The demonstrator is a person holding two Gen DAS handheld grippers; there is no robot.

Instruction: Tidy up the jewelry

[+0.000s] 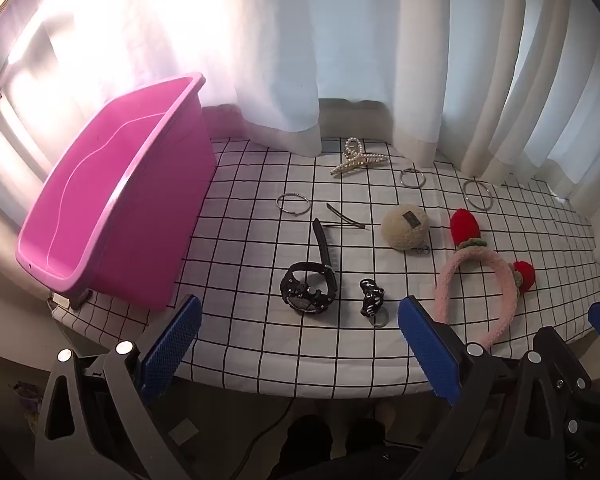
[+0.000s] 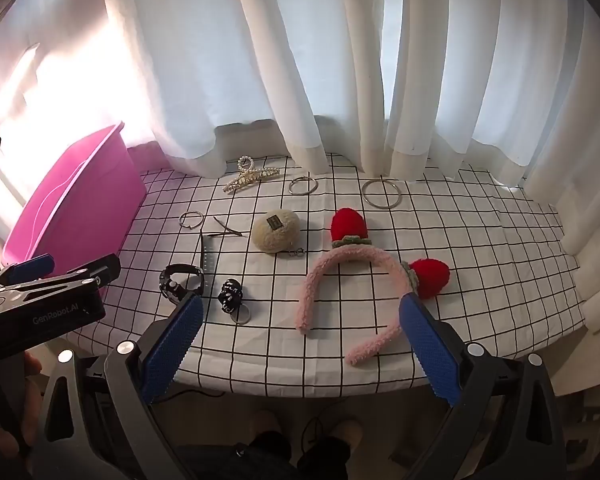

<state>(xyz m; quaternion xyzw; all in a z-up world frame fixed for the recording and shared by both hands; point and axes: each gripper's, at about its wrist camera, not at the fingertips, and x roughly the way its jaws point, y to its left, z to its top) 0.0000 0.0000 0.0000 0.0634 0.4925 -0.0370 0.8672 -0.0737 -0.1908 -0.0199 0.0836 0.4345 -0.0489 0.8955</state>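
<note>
Both the left claw [image 1: 298, 334] and right claw [image 2: 300, 334] gape wide and empty above the bench [image 2: 480, 248]; thin hoops [image 1: 293, 203], probably flat wire, may slip the pads; the headband [image 2: 352, 276] may snag.

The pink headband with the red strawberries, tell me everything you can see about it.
The pink headband is a fuzzy, plush-looking arch lying flat on the checked tablecloth, its open ends toward the near table edge. Two red knitted-looking strawberries with green collars are attached: one at the top of the arch, one on its right side. It looks soft and intact. Nothing holds it; the right tool hovers open in front of it. The beige fluffy pouch lies apart to its left.
</note>
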